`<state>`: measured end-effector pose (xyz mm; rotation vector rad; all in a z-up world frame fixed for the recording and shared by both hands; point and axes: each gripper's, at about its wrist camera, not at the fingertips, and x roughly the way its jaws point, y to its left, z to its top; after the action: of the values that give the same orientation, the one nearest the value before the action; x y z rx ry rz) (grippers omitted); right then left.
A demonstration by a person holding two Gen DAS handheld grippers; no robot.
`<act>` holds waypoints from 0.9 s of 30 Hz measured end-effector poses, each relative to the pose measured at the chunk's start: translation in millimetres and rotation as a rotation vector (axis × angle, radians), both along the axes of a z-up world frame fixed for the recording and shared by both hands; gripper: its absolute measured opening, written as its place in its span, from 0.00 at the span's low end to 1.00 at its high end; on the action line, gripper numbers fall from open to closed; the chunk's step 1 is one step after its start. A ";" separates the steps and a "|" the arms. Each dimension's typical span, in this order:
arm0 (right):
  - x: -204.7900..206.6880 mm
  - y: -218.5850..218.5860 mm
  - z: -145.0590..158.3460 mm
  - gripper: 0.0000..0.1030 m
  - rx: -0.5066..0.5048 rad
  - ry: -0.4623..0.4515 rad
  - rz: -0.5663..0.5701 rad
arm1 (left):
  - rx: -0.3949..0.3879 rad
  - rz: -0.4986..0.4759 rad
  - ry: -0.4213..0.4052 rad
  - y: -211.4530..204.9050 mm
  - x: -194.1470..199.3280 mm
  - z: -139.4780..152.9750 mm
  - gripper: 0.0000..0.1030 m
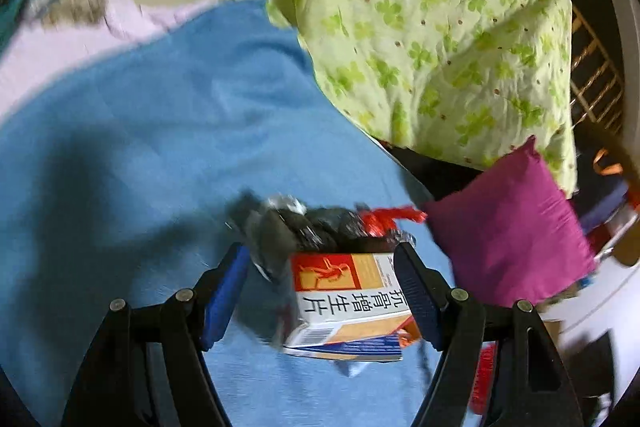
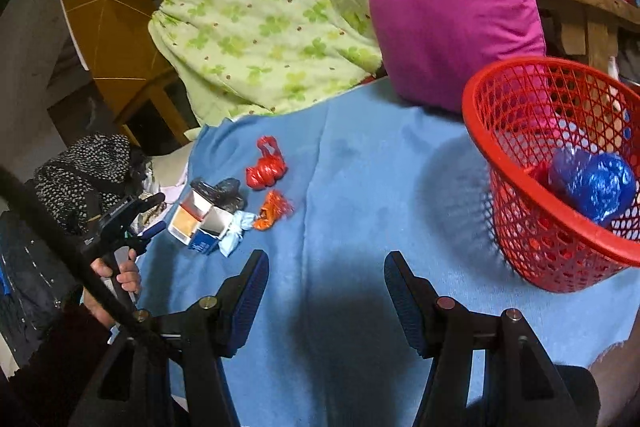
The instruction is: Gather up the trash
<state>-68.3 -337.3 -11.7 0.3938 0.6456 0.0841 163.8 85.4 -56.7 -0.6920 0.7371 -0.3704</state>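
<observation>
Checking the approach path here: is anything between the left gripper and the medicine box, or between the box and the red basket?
Nothing visible blocks either. The left gripper already has the medicine box between its open fingers. Between box and red basket lies the blue blanket, with scattered small wrappers beside the box.

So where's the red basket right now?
In the right wrist view the red basket stands at the right on the blue sheet, just below the magenta pillow, with blue crumpled trash inside.

Both wrist views look down, sharing the blue sheet (image 1: 160, 115); the left sits nearer.
</observation>
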 end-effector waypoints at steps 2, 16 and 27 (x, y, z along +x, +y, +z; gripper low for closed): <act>1.0 -0.3 -0.9 0.62 0.003 0.009 0.000 | -0.085 -0.033 0.015 -1.1 4.3 -11.4 0.73; 0.2 17.9 2.3 0.62 -0.025 0.004 0.033 | -0.245 -0.271 0.029 -45.7 -3.5 -29.6 0.76; -12.5 5.4 16.5 0.62 -0.006 -0.038 0.007 | -0.192 -0.466 0.058 -115.0 -77.1 -34.1 0.76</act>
<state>-80.8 -331.9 4.8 0.3832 0.6094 0.0964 86.8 -29.6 -90.7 -0.7097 0.9260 -0.8584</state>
